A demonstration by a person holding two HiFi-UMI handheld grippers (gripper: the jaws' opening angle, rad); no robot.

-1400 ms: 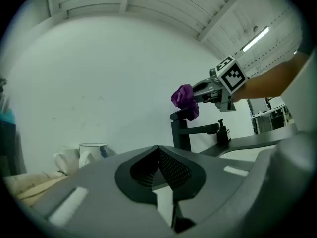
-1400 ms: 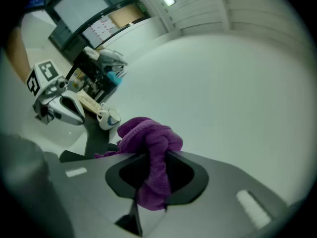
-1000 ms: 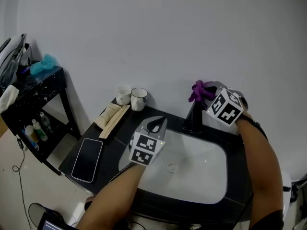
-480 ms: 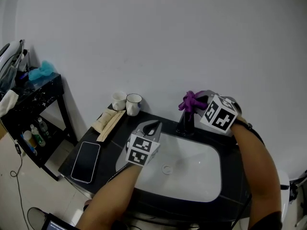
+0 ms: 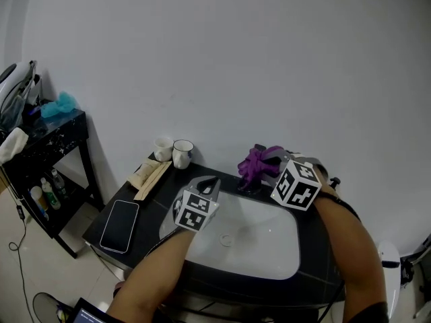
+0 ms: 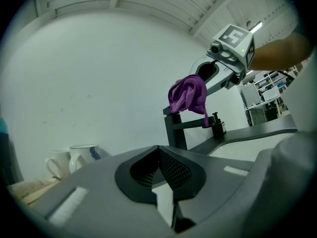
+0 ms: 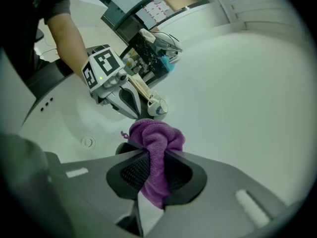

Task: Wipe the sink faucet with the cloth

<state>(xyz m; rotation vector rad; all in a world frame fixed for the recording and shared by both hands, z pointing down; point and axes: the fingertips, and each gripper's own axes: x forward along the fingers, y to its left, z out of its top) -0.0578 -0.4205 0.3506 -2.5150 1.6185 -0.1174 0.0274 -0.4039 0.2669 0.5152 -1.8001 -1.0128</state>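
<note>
Purple cloth (image 5: 258,163): bunched, pinched in the right gripper, and resting on top of the faucet at the sink's back edge.
Right gripper (image 5: 267,161): jaws clamped on the cloth (image 7: 156,138), with a tail of it hanging down between the pads. The gripper is held over the faucet, its marker cube on the person's side.
Left gripper (image 5: 207,182): jaws closed tip to tip with nothing between them. It hovers over the sink's left rim, pointing at the faucet and apart from it.
Faucet (image 5: 248,183): black, with a square upright post and a straight spout. In the left gripper view the cloth (image 6: 188,94) covers the top of the post (image 6: 176,130).
Sink (image 5: 269,251): white basin set in a black counter (image 5: 145,210), with a round drain (image 7: 88,142) in its floor.
Cups (image 5: 163,149): two, white, side by side at the counter's back left corner, against the wall.
Phone (image 5: 119,226): dark, lying flat at the counter's front left corner.
Pale flat items (image 5: 148,172): between the cups and the phone, along the left edge. I cannot tell what they are.
Shelf (image 5: 47,140): black, left of the counter, with small bottles on its lower level and a teal bundle (image 5: 59,104) on top.
</note>
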